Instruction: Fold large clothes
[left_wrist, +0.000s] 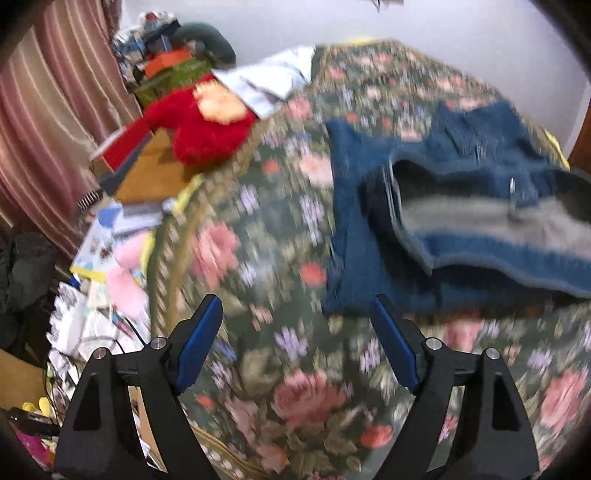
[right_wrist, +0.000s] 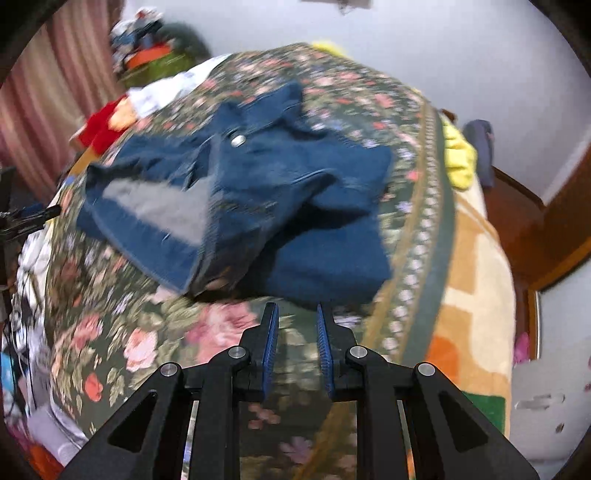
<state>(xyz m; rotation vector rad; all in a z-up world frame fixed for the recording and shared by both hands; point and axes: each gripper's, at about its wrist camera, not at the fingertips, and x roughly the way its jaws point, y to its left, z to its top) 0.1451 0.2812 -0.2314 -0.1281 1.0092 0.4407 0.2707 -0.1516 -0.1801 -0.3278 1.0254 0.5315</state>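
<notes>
denim garment (right_wrist: 236, 192): lies bunched on the floral bedspread (left_wrist: 280, 369), partly doubled over itself, grey lining showing at one turned-back edge, metal button on top. Not flat, not a clean fold yet.
left gripper (left_wrist: 295, 347): jaws spread wide, nothing btwn them; only bedspread shows in the gap. Garment's near edge sits just beyond the right-hand finger.
right gripper (right_wrist: 297, 347): jaws drawn close w/ a narrow gap, blue pads (right_wrist: 271, 350) bare, no cloth caught. Garment's near hem lies just ahead of the tips.
step, my read: both hands free of the cloth, prob. btwn folds, lining up a new grab.
risk 1: a grab at the near hem could pinch the bedspread too, since denim lies straight on it; lifting would drag the cover and shift the pile.
risk 2: layers are stacked, so jaws may take one ply only; the fold then opens or skews.
risk 3: right jaws are too narrow for thick doubled denim unless opened first; they'd just push the hem back.
risk 4: both views blurred, so exact edges are hard to judge; a mis-aimed grab is likely.
risk 5: red plush toy (left_wrist: 207, 125) and clutter sit at the bed's far-left edge, well apart from the garment; only a wide sweep would hit them.
</notes>
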